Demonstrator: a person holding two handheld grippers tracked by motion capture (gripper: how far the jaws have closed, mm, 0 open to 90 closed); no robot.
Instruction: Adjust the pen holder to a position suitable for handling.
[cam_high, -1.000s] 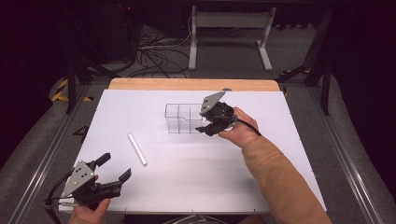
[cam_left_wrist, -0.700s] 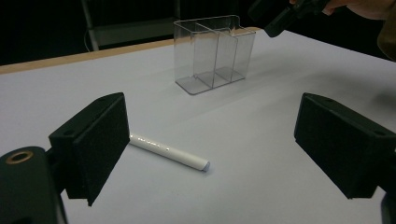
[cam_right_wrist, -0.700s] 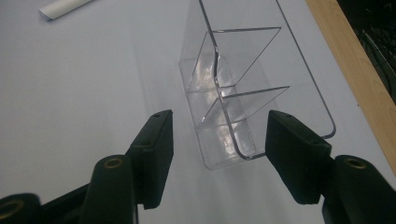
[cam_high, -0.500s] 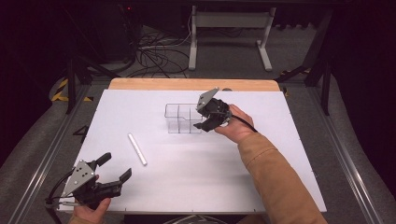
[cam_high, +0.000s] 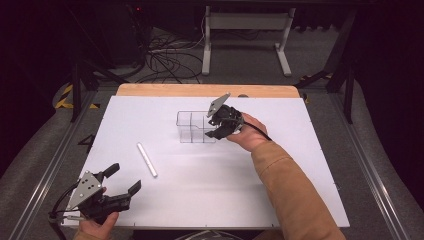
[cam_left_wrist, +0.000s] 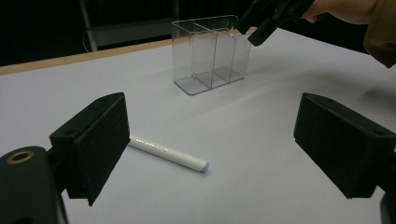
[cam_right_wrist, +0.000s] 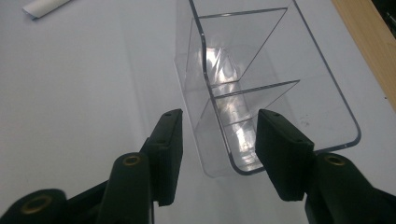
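A clear plastic organiser (cam_high: 191, 127) with three compartments stands on the white table past its middle. My right gripper (cam_high: 214, 126) hovers at the organiser's right end, open. In the right gripper view its jaws straddle the end of the organiser's (cam_right_wrist: 261, 60) long wall, one outside and one over the end compartment, neither touching. A white marker (cam_high: 147, 159) lies flat left of centre. My left gripper (cam_high: 125, 178) rests near the front left corner, open wide and empty. In the left gripper view the marker (cam_left_wrist: 168, 153) lies just ahead between its jaws, with the organiser (cam_left_wrist: 210, 56) and right gripper (cam_left_wrist: 254, 25) beyond.
The white table top (cam_high: 300, 165) has a wooden strip (cam_high: 200, 90) along its far edge. Metal rails run down both sides. Behind the table are cables (cam_high: 165, 55) and a stand's legs (cam_high: 245, 30) on a dark floor.
My right gripper has moved a little to the left, closing in on the organiser's right end. My left gripper and the marker have stayed put.
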